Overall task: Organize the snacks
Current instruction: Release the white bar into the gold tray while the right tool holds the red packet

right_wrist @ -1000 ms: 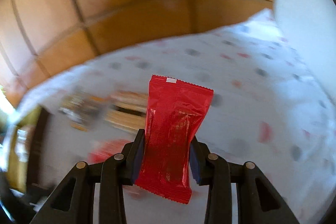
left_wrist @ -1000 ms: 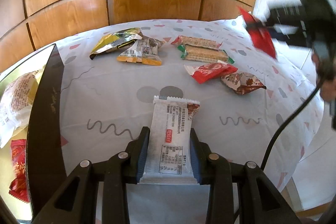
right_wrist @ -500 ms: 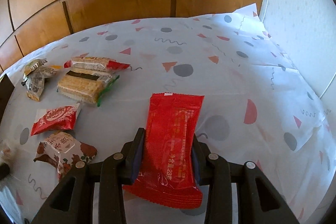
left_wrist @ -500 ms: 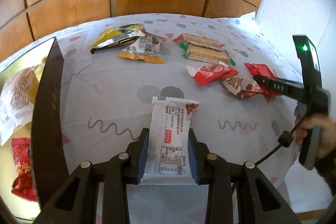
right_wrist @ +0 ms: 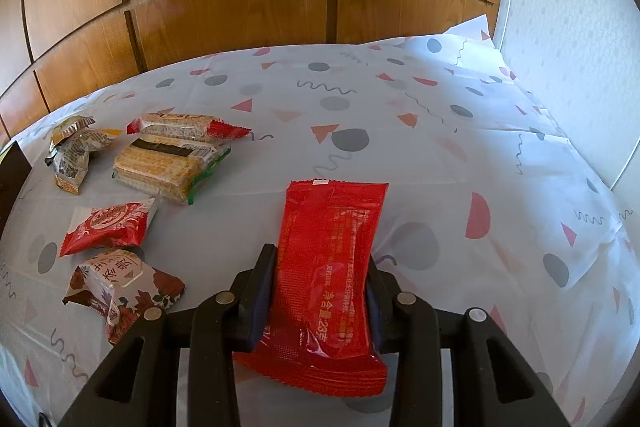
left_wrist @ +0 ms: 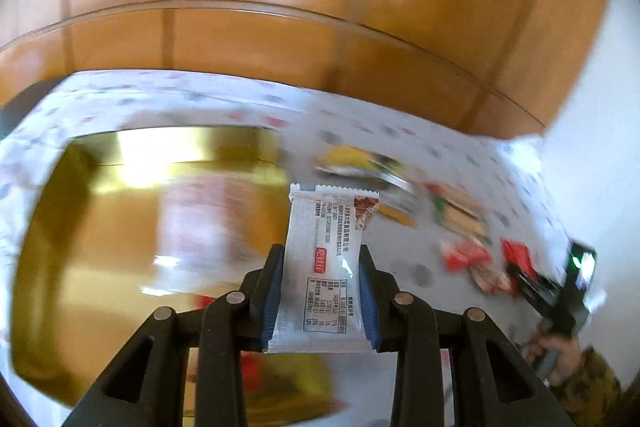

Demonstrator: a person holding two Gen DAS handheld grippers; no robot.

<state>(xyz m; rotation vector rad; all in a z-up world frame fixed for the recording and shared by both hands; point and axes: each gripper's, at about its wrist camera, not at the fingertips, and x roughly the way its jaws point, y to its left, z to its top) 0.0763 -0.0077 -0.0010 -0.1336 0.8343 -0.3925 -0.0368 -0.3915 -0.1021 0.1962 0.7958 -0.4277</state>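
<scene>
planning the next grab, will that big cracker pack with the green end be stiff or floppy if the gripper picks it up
The cracker pack probably lifts as a fairly stiff block: the stacked crackers show through the clear wrap and hold a boxy shape. It is likely fragile, so a hard squeeze could crack them. The glossy film may be a bit slippery, and the loose green end would likely flop.
</scene>
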